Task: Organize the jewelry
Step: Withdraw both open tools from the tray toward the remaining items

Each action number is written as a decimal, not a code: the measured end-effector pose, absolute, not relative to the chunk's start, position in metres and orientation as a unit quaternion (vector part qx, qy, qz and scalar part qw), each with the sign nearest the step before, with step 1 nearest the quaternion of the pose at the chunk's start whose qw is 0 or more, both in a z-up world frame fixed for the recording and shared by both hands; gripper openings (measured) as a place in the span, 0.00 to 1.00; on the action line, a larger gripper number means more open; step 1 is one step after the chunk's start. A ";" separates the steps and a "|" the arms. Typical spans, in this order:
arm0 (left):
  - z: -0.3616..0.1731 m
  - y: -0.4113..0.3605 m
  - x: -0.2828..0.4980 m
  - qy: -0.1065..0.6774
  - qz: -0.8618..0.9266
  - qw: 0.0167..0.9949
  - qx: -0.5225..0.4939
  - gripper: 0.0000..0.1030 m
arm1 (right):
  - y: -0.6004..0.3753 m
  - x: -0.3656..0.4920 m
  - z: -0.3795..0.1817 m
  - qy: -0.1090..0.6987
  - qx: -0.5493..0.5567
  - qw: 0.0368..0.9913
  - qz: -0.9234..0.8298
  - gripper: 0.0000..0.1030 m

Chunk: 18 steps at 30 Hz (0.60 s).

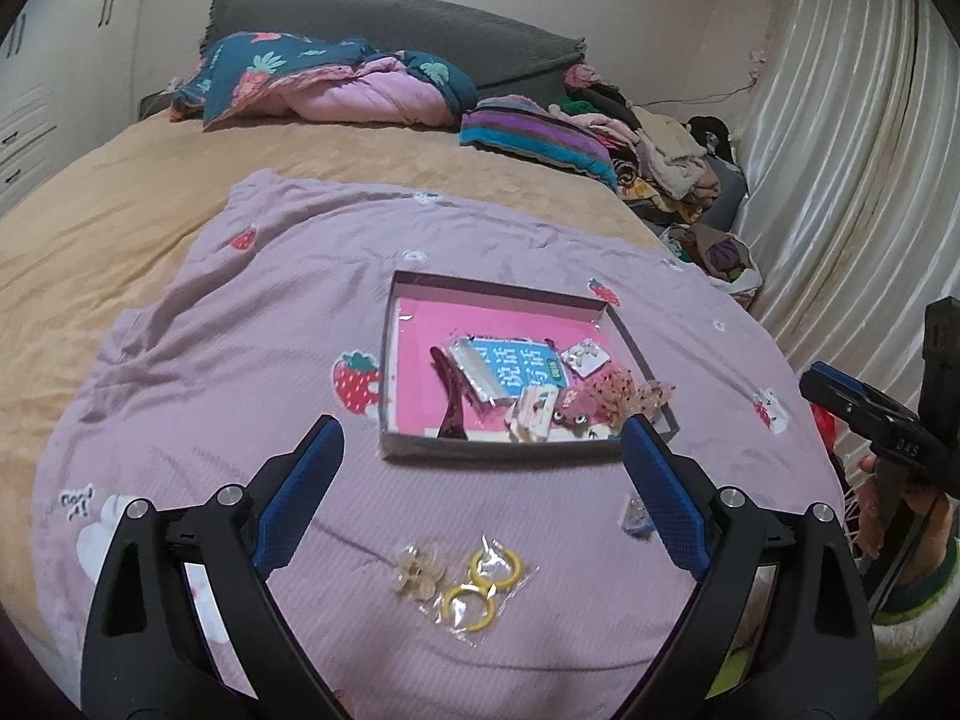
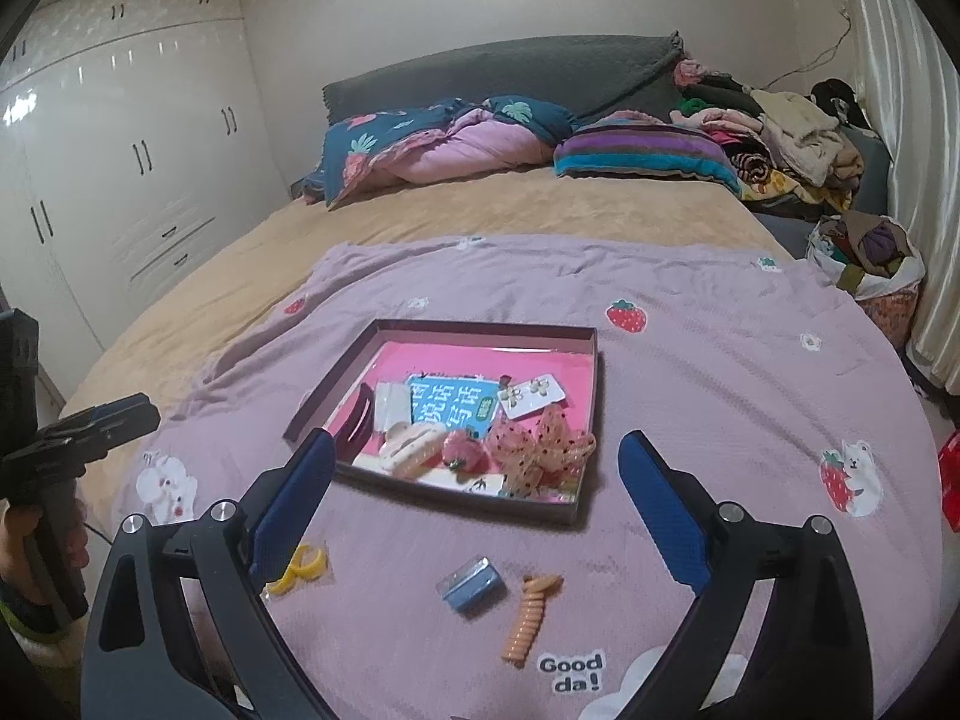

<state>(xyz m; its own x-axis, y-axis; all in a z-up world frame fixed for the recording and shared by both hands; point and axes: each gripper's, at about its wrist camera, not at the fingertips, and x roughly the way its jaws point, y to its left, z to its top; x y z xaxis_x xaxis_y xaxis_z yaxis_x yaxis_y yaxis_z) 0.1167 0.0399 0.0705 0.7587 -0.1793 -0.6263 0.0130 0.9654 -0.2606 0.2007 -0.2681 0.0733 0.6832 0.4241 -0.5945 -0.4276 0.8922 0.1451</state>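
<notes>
A shallow box (image 1: 504, 291) (image 2: 591, 414) with a pink floor lies on the lilac blanket and holds hair clips, a blue card, an earring card and a dotted bow. My left gripper (image 1: 486, 474) is open and empty above a cream flower clip (image 1: 418, 570) and a clear bag of yellow hoop earrings (image 1: 480, 587). My right gripper (image 2: 477, 489) is open and empty above a small blue packet (image 2: 471, 585) and an orange spiral clip (image 2: 528, 615). The yellow hoops (image 2: 303, 567) show beside its left finger.
The lilac blanket (image 1: 252, 360) covers a tan bed. Folded bedding (image 1: 324, 84) and piled clothes (image 1: 660, 150) lie at the headboard. A curtain (image 1: 852, 180) hangs on the right, and wardrobes (image 2: 120, 150) stand on the left.
</notes>
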 end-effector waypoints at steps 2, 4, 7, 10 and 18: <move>0.067 0.041 0.113 0.346 -0.049 0.929 -0.121 0.84 | -0.267 0.195 0.072 0.322 -0.006 0.918 0.233 0.92; 0.064 0.042 0.108 0.348 -0.047 0.929 -0.120 0.84 | -0.267 0.189 0.069 0.324 -0.009 0.917 0.234 0.92; 0.058 0.042 0.101 0.352 -0.047 0.928 -0.117 0.84 | -0.264 0.181 0.065 0.327 -0.015 0.915 0.236 0.92; 0.053 0.042 0.096 0.358 -0.044 0.926 -0.113 0.84 | -0.262 0.173 0.061 0.328 -0.020 0.914 0.239 0.92; 0.034 0.035 0.080 0.376 -0.049 0.920 -0.101 0.84 | -0.259 0.159 0.045 0.341 -0.025 0.908 0.243 0.92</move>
<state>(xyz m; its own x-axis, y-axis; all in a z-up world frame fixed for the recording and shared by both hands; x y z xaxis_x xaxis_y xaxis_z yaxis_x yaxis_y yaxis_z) 0.0800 0.0350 0.0335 0.7122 -0.1663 -0.6819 0.0142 0.9747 -0.2230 0.1587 -0.2587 0.0452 0.6500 0.4235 -0.6310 -0.4578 0.8810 0.1197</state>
